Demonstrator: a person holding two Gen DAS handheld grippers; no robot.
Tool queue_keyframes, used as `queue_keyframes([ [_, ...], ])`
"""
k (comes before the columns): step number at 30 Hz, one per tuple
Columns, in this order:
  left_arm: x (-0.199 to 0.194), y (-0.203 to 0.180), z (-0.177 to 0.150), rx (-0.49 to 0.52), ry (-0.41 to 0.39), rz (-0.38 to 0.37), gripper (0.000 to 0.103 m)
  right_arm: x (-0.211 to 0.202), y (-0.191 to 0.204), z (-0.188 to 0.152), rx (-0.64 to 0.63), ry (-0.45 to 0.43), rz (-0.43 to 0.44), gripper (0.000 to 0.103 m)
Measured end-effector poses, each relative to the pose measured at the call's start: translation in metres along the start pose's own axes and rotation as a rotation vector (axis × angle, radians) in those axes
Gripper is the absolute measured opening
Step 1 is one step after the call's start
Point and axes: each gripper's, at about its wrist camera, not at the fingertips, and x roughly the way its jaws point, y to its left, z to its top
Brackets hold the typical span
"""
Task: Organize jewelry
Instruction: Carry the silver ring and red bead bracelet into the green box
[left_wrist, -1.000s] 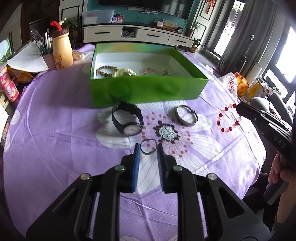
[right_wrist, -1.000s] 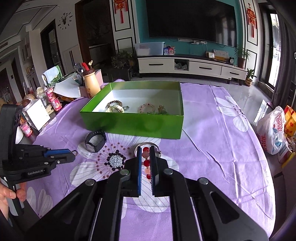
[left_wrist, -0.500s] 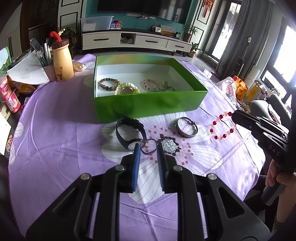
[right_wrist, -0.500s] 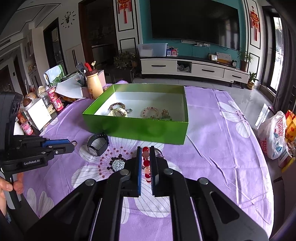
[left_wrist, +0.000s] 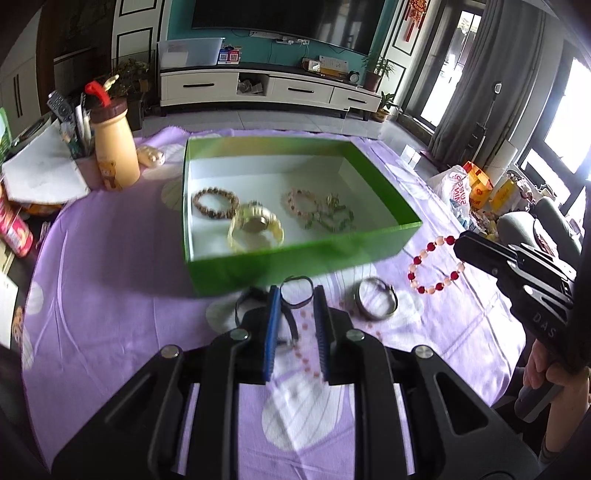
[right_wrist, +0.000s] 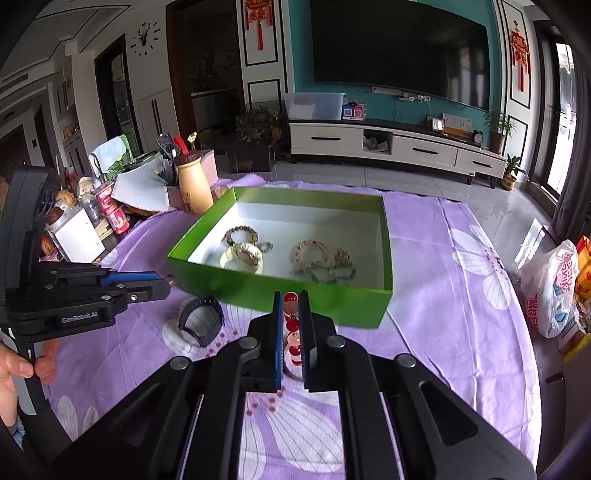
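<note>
Right wrist: bead bracelet btwn hand-held gripper pads

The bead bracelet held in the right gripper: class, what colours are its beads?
Red and pale pink beads alternate on the bracelet, seen best in the left wrist view.

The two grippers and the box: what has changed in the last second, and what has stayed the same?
Both grippers have come closer to the green box, whose inside now shows more fully. The left gripper carries a small dark ring; the right gripper carries the red and pale bead bracelet. Neither grip changed. The black watch and metal bangle stayed on the purple cloth, and the jewelry in the box is unmoved.
</note>
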Motion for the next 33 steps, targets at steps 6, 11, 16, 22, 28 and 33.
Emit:
queue_keyframes([
  [6, 0.017, 0.005, 0.04, -0.02, 0.005, -0.014, 0.018, 0.016, -0.013, 0.029, 0.028, -0.005, 0.002, 0.008],
  [11, 0.036, 0.008, 0.07, -0.041, 0.019, -0.02, 0.018, 0.033, -0.028, 0.046, 0.055, 0.005, -0.003, 0.008],
  [16, 0.059, 0.012, 0.089, -0.072, 0.047, -0.021, 0.018, 0.05, -0.041, 0.057, 0.072, 0.013, -0.011, 0.008],
  [22, 0.082, 0.014, 0.102, -0.082, 0.075, 0.008, 0.018, 0.069, -0.054, 0.067, 0.079, 0.023, -0.03, 0.008],
  [28, 0.109, 0.011, 0.117, -0.069, 0.112, 0.057, 0.018, 0.087, -0.063, 0.076, 0.076, 0.044, -0.062, 0.008],
  [33, 0.12, 0.004, 0.127, -0.032, 0.114, 0.098, 0.018, 0.101, -0.069, 0.082, 0.083, 0.057, -0.08, 0.008],
])
